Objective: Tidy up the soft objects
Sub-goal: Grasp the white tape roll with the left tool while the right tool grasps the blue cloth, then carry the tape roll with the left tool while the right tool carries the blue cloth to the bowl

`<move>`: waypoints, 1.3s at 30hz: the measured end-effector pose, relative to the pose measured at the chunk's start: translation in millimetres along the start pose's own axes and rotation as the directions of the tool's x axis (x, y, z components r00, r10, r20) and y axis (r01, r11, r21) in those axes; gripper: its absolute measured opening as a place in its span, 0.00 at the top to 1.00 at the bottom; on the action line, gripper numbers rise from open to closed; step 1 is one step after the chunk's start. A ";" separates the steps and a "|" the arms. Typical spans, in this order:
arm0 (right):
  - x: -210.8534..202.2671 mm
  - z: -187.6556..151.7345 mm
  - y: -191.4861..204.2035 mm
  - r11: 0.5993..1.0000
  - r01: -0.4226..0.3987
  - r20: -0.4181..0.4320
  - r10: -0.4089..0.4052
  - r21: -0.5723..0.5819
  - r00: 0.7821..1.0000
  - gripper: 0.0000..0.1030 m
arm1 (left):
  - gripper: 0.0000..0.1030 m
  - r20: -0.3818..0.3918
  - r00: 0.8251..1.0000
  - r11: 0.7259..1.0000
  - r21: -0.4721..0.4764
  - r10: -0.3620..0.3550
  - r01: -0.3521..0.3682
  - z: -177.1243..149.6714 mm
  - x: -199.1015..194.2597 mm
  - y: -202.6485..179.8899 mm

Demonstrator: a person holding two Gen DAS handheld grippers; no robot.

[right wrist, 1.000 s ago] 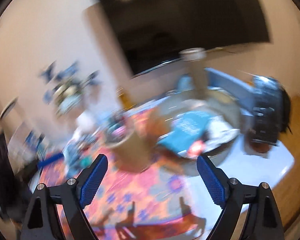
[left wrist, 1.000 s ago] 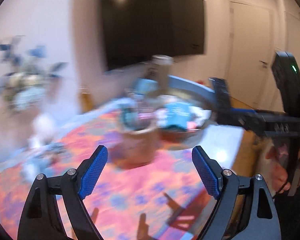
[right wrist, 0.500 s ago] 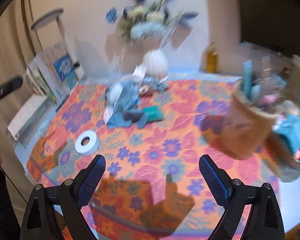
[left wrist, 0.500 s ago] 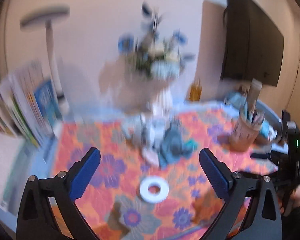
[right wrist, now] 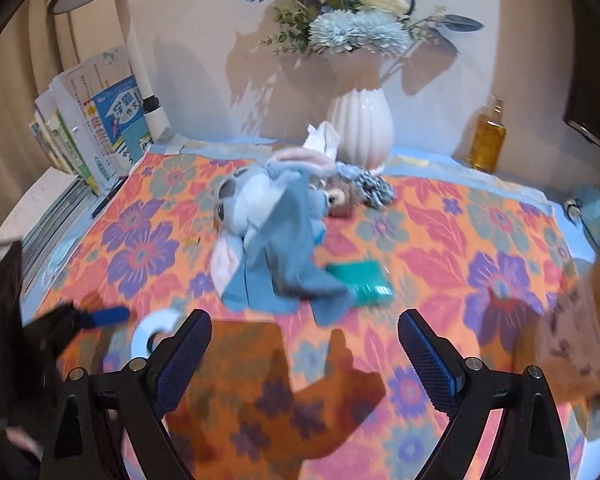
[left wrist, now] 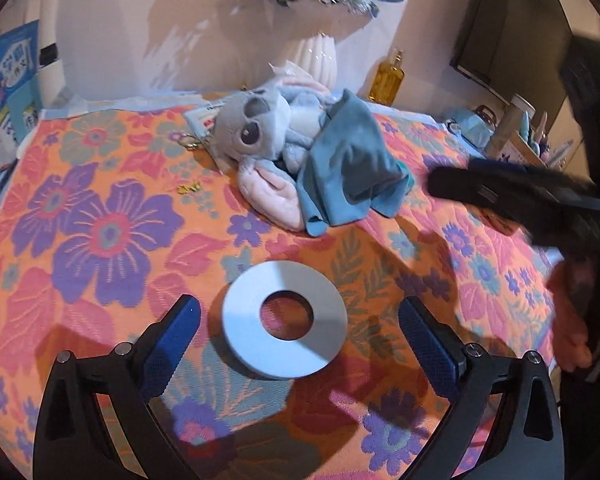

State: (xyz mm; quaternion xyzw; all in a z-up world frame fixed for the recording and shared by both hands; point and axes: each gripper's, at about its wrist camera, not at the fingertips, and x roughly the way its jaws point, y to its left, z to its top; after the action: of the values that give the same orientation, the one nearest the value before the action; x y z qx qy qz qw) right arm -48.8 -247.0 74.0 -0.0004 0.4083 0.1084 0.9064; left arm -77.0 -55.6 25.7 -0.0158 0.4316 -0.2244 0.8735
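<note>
- Broadly, the desk (right wrist: 480,248), under its flowered cloth, carries the soft things in one heap toward the back edge, just before the white vase (right wrist: 360,124).
- Biggest of the heap is the grey-blue plush toy (left wrist: 256,128), lying on its side.
- Draped partly over it, a blue cloth (left wrist: 348,164); a teal pad (right wrist: 360,280) lies at the cloth's corner.
- Nearer the front edge sits a white tape ring (left wrist: 284,316), not soft.
- Left gripper (left wrist: 298,336) and right gripper (right wrist: 304,354) both stand wide, empty; judging by this, it is the approach step, and next calls for reaching to the cloth.
</note>
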 end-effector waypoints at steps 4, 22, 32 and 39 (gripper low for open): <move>32.8 9.3 7.1 1.000 0.022 -0.030 -0.022 0.009 0.999 0.34 | 0.04 -0.038 0.999 0.999 0.016 0.038 -0.037 -6.9 12.1 -2.6; -20.3 -25.3 -11.9 0.998 0.004 0.125 -0.012 0.066 0.992 0.93 | 0.38 -0.017 0.998 0.998 0.036 0.058 -0.057 -8.6 12.7 -3.3; -52.6 -50.4 -38.6 0.997 0.048 -0.006 -0.048 0.066 0.999 0.90 | 0.37 -0.019 0.999 0.999 0.017 0.049 -0.048 -8.6 12.5 -2.9; 10.8 -79.5 -33.7 0.997 0.050 -0.123 -0.043 0.056 0.992 0.65 | 0.37 -0.022 0.998 0.998 0.023 0.051 -0.051 -8.9 12.9 -2.4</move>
State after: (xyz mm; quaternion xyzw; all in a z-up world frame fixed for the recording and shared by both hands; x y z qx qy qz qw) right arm -94.1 -284.8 10.1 0.0101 0.4655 0.0751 0.8818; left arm -77.9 -61.5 11.0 0.0076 0.4390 -0.2070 0.8743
